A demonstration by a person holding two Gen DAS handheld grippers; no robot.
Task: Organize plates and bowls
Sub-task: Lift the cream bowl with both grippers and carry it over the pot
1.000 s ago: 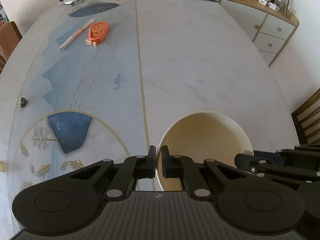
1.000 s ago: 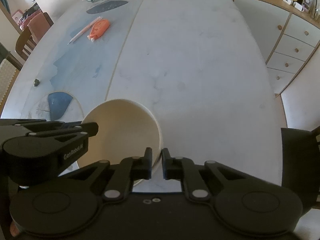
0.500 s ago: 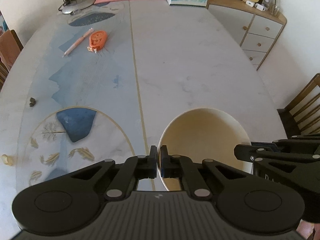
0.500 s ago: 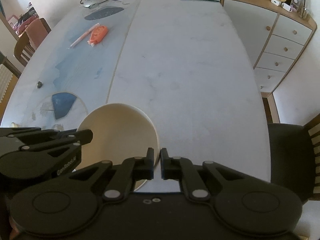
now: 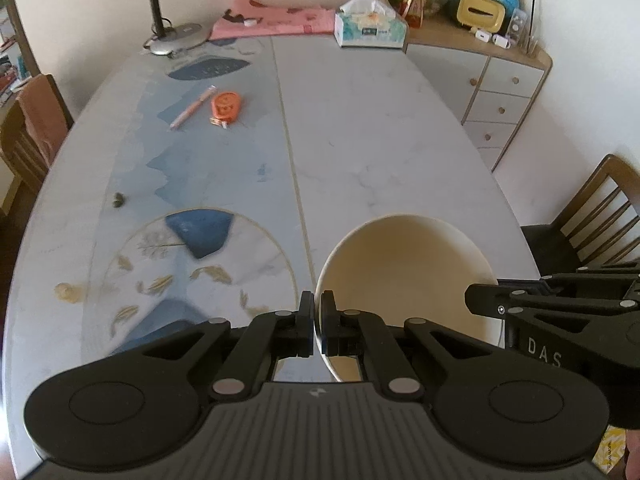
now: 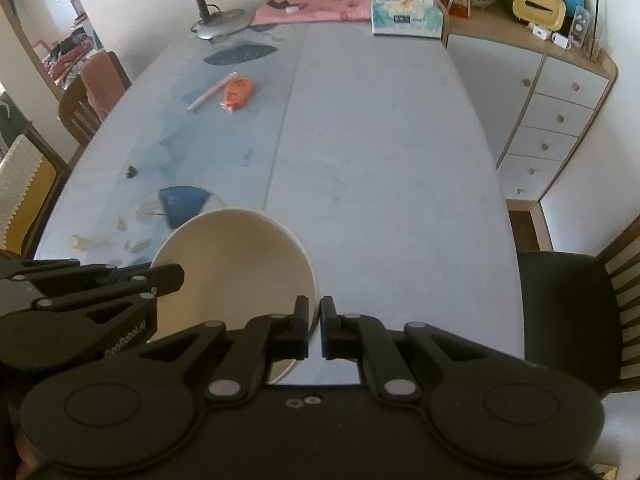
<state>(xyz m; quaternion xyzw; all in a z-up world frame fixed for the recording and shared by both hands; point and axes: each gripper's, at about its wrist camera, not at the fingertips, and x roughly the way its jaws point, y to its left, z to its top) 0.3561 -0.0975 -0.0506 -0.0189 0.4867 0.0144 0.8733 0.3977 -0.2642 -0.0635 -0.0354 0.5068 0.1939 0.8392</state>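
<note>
Both grippers were matte black, with round silver pivot pins and ribbed housings; the left gripper read "GenRobot.AI", the right gripper "DAS".

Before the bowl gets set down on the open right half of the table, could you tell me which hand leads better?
Right, probably: the right gripper pinches the bowl rim nearest that bare half.

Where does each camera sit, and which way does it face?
Left wrist: on the left gripper, looking down its fingers across the table; the right gripper enters at right.
Right wrist: on the right gripper, same heading; the left gripper enters at left.
Shared: the cream bowl, pinched at opposite rims.
</note>
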